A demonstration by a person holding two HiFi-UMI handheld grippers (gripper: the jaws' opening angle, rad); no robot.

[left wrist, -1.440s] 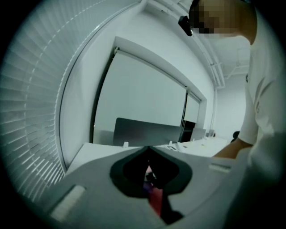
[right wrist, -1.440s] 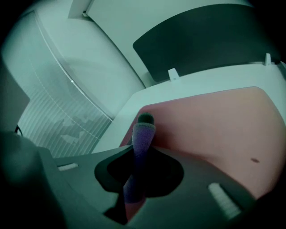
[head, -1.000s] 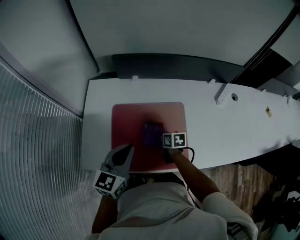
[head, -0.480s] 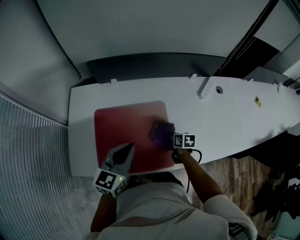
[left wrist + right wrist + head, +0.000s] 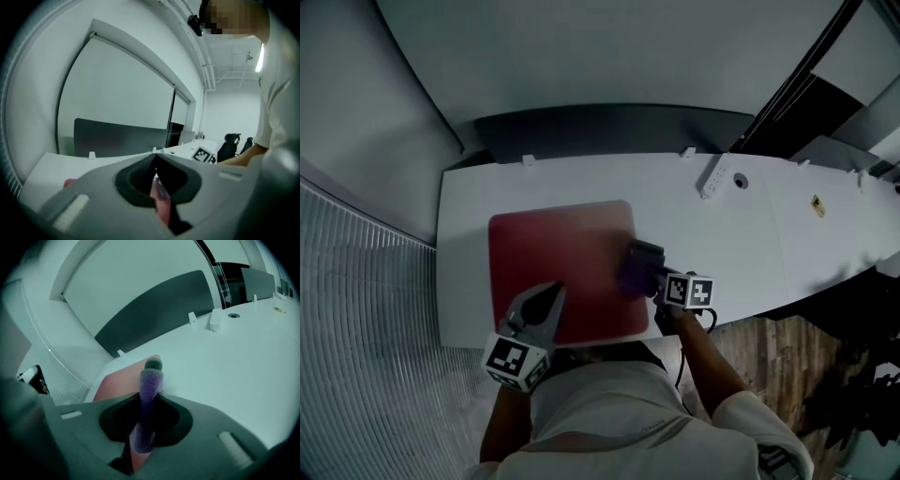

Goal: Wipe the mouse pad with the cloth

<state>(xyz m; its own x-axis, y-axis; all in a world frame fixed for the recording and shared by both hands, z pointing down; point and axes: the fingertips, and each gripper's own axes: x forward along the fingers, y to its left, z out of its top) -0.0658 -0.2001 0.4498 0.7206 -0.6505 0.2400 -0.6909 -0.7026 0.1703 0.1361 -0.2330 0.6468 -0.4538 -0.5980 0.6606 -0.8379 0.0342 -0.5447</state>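
- White desk (image 5: 750,234) fills the middle of the head view, with a dark divider panel (image 5: 609,131) along its far edge. The red mouse pad (image 5: 553,253) lies flat on the left part of the desk.
- Over the last second, the purple cloth (image 5: 640,267) has gone from the middle of the mouse pad to its right edge. It now straddles that edge, partly on the red and partly on the white beyond it.
- The right gripper (image 5: 656,281) has travelled with the cloth and now sits just off the mouse pad's right edge. In the right gripper view its jaws are clamped on the folded cloth (image 5: 149,394), which sticks out past the tips toward the mouse pad (image 5: 117,380).
- The left gripper (image 5: 551,292) has barely shifted and stays at the mouse pad's near edge, left of centre. In the left gripper view its jaws are together at the tips with nothing between them.
- It may be pinning the mouse pad down, but the dim head view doesn't show whether it touches.
- By my reading, one rightward stroke has just run off the mouse pad, so that band is wiped. The left side and the far strip of the mouse pad probably remain to be covered, which calls for a return pass.
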